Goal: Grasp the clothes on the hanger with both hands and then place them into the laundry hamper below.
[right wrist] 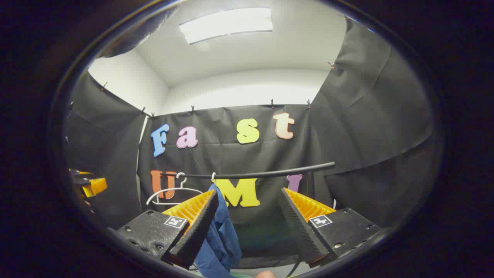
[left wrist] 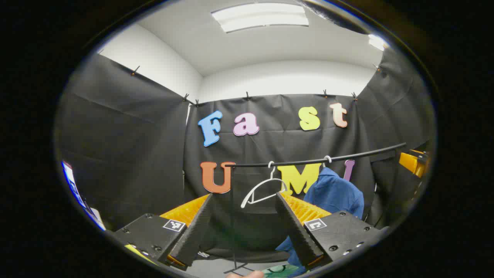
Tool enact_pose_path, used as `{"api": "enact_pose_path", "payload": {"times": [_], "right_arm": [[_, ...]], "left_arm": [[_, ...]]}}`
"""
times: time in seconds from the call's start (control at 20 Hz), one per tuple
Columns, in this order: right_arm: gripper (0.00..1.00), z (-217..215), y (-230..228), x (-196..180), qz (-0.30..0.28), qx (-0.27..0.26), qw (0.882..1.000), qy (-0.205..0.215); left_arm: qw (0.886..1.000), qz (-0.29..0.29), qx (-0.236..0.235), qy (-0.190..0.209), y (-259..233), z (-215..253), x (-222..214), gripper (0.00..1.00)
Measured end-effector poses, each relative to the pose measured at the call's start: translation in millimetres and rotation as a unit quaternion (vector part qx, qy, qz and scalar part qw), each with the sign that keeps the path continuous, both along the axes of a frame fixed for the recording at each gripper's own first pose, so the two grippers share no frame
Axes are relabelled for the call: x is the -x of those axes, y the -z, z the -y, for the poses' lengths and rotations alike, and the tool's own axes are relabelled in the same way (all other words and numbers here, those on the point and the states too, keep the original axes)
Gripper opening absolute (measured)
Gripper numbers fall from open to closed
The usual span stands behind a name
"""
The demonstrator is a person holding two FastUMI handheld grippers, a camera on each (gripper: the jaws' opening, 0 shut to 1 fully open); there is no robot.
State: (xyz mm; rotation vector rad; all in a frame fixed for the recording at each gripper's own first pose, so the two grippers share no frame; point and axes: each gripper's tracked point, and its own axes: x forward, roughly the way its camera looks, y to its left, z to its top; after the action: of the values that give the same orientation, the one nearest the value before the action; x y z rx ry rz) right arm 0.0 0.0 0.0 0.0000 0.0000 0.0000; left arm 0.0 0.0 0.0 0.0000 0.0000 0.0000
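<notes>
1. Nearest in my left gripper view, the left gripper (left wrist: 244, 197) has its jaws spread wide with nothing between them; a fingertip (left wrist: 245, 274) of the person shows at the bottom edge.
2. Just past its right finger in that view hangs the blue shirt (left wrist: 335, 193), draped down from a white hanger hook (left wrist: 328, 158) on the black rail (left wrist: 316, 159). My left fingers are near the cloth, but I cannot tell whether they touch it.
3. To the left of the shirt on the same rail hangs an empty white hanger (left wrist: 262, 188), framed between my left fingers yet farther off.
4. In my right gripper view, the right gripper (right wrist: 247, 197) also has its jaws standing apart and grips nothing. The blue shirt (right wrist: 220, 235) falls just behind its left finger and partly into the gap.
5. Farther off, at the right edge of the left gripper view, the right gripper (left wrist: 413, 162) shows in part; its jaws I cannot judge from there.
6. Farthest back is the black cloth wall (left wrist: 127, 146) under a white ceiling with a light panel (left wrist: 260, 16).
</notes>
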Motion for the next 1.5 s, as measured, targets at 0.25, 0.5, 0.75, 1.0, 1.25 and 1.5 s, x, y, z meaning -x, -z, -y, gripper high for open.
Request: {"api": "enact_pose_path", "payload": {"times": [0.25, 0.5, 0.75, 1.0, 1.25, 1.5], "right_arm": [[1.0, 6.8, -30.0, -1.7, 0.01, -0.01, 1.0, -0.023], [0.98, 15.5, -35.6, -2.1, 0.021, 0.025, 0.999, -0.015], [1.0, 31.7, -33.8, -5.9, 0.012, 0.032, 0.999, 0.007], [1.0, 32.7, -35.2, -3.7, 0.015, 0.052, 0.998, 0.016], [0.99, 38.4, -13.3, -7.5, -0.011, 0.047, 0.999, 0.025], [1.0, 63.7, 5.6, -9.2, -0.028, 0.046, 0.997, 0.047]], "left_arm": [[0.999, 0.043, -0.02, 0.002, -38.9, 21.9, 1.0, 1.0], [0.999, 0.037, -0.002, 0.02, -41.8, 38.6, 0.9, 1.0], [0.998, 0.015, 0.05, 0.037, -36.6, 43.4, 0.6, 1.0], [0.997, 0.0, 0.055, 0.051, -28.3, 52.2, -0.5, 1.0], [0.994, -0.011, 0.054, 0.096, -14.2, 91.1, -3.7, 1.0], [0.985, -0.015, 0.069, 0.157, -5.5, 151.1, -11.0, 1.0]]}}
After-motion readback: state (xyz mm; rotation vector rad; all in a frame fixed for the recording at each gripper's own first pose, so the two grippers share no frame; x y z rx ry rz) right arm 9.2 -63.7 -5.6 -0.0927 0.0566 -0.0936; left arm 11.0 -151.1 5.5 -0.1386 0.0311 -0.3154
